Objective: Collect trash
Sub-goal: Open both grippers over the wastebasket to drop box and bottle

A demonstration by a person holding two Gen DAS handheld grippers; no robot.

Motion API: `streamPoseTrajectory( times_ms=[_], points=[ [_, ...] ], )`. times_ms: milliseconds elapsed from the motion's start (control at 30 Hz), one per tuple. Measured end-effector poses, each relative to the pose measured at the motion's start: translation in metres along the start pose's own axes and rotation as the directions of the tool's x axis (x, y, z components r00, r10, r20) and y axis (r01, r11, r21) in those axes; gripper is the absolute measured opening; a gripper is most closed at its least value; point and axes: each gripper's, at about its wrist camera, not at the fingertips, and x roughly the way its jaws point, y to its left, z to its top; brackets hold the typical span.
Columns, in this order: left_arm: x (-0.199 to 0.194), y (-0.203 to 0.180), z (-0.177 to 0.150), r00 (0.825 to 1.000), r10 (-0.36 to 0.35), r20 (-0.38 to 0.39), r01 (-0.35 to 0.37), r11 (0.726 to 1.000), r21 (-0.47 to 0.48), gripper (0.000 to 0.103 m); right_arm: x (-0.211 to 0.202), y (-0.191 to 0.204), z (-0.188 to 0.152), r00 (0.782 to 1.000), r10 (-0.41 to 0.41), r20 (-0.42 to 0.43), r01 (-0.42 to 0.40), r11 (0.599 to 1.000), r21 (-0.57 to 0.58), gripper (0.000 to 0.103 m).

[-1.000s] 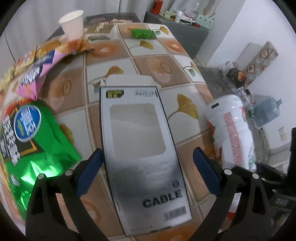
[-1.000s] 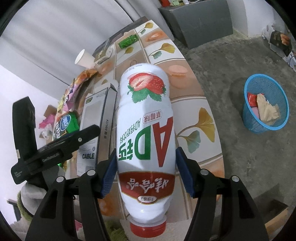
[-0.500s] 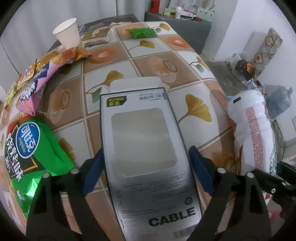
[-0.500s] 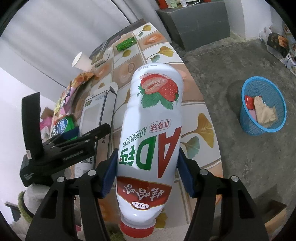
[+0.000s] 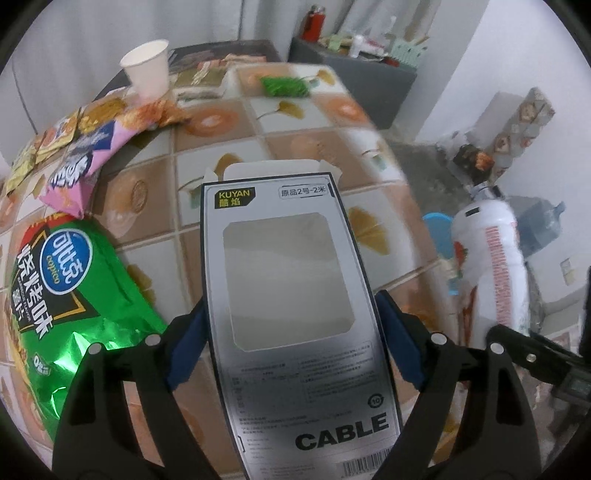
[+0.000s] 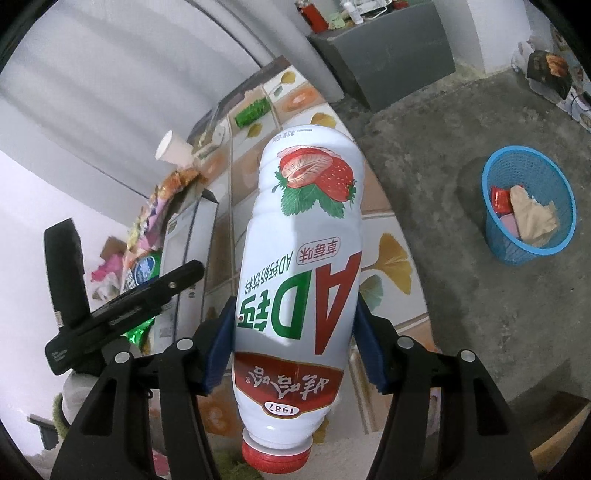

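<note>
The left fingers point(image 5: 291, 343) have closed on the box point(image 5: 291, 302) and lifted it off the desk point(image 5: 280, 147), while the right fingers point(image 6: 295, 350) still clamp the bottle point(image 6: 299, 280), so both can go to the bin point(image 6: 528, 206).

Table point(image 5: 195, 173) – cloth in brown and cream tiles with yellow leaf prints.
Grey cabinet point(image 6: 391, 55) – beyond the table's far edge; red flask point(image 5: 312, 22) and small clutter on top.
Pale curtain point(image 6: 110, 74) behind.
Water jug point(image 5: 543, 225) on the floor, past the table's right edge.

Grey cabinet point(image 6: 384, 55) on concrete floor point(image 6: 461, 258), white walls.
</note>
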Motion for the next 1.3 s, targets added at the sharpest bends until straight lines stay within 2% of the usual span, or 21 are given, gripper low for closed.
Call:
streamPoseTrajectory(
  times_ms=[133,267,400,533,700,833,900,1000,1067,1133,1200,1300],
  points=[
    [-0.012,-0.024,0.01,0.997,-0.073,0.009,0.073,0.997,0.027,0.081,-0.023,-0.021,0.004,0.998,0.005,0.055,-0.008,0.999,0.05,0.058],
    [-0.012,-0.062,0.026,0.989,-0.15,-0.003,0.149,0.985,0.086,0.081,-0.06,-0.065,0.006,0.99,-0.022,0.142,0.0,0.988,0.156,0.058],
    [0.007,-0.118,0.048,0.964,-0.253,-0.075,0.262,0.954,0.145,0.081,-0.097,-0.122,0.003,0.972,-0.093,0.215,0.028,0.957,0.287,0.058],
    [0.046,-0.172,0.065,0.951,-0.269,-0.152,0.296,0.933,0.205,0.081,-0.113,-0.174,0.0,0.963,-0.13,0.236,0.028,0.919,0.394,0.058],
    [0.112,-0.247,0.079,0.919,-0.275,-0.282,0.348,0.902,0.255,0.081,-0.097,-0.237,0.016,0.974,-0.095,0.203,-0.022,0.862,0.506,0.058],
    [0.153,-0.304,0.091,0.906,-0.264,-0.329,0.361,0.89,0.28,0.082,-0.064,-0.286,0.055,0.981,-0.032,0.192,-0.085,0.818,0.57,0.059],
    [0.18,-0.331,0.1,0.903,-0.266,-0.337,0.364,0.891,0.272,0.091,-0.046,-0.31,0.074,0.984,-0.033,0.175,-0.078,0.804,0.589,0.062],
    [0.215,-0.358,0.106,0.892,-0.243,-0.381,0.36,0.892,0.275,0.091,-0.018,-0.35,0.09,0.988,-0.106,0.11,0.009,0.76,0.649,0.066],
    [0.234,-0.366,0.106,0.883,-0.257,-0.393,0.371,0.895,0.248,0.091,-0.008,-0.367,0.086,0.986,-0.144,0.085,0.048,0.73,0.682,0.066],
    [0.242,-0.367,0.102,0.879,-0.27,-0.393,0.376,0.899,0.225,0.091,-0.009,-0.37,0.072,0.984,-0.15,0.101,0.037,0.716,0.697,0.066],
    [0.243,-0.359,0.096,0.867,-0.292,-0.405,0.395,0.897,0.2,0.091,-0.016,-0.363,0.057,0.981,-0.161,0.112,0.04,0.724,0.689,0.066],
    [0.233,-0.347,0.089,0.872,-0.293,-0.393,0.396,0.894,0.212,0.091,-0.025,-0.353,0.036,0.975,-0.193,0.114,0.066,0.733,0.677,0.066]
  ],
)
